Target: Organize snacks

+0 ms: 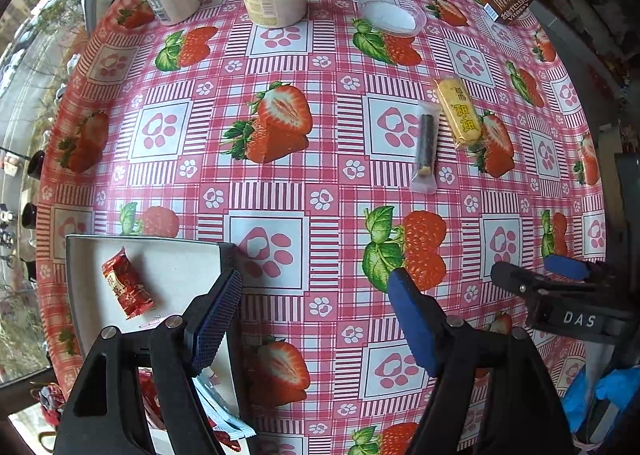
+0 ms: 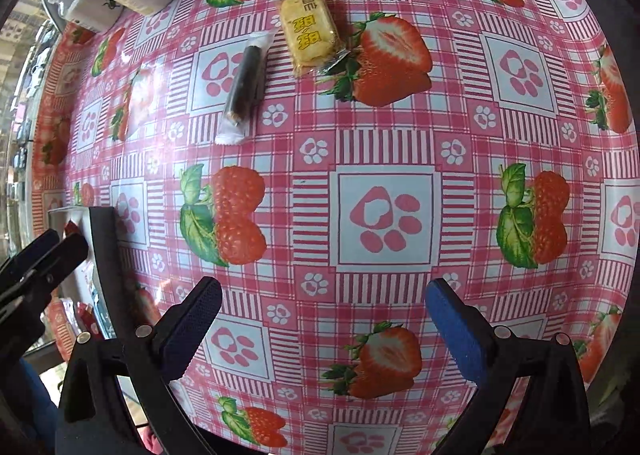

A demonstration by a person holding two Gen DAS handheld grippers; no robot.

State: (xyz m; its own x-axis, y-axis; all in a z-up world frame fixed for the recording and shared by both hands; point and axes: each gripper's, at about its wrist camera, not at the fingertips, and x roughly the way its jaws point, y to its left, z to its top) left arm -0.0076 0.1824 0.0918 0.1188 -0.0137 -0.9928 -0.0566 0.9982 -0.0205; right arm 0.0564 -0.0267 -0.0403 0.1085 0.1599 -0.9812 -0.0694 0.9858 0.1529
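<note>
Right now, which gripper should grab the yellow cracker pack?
Probably right. The right gripper is open, empty, and faces the yellow cracker pack across bare cloth. The left gripper hangs by the box, further over.

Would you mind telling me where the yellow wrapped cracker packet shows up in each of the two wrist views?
Left wrist view: the yellow cracker packet lies right of centre, just right of the dark stick snack.
Right wrist view: the packet sits near the top, slightly left of centre.
Shared landmark: the dark stick snack in its clear wrapper, immediately left of the packet in both views.
</note>
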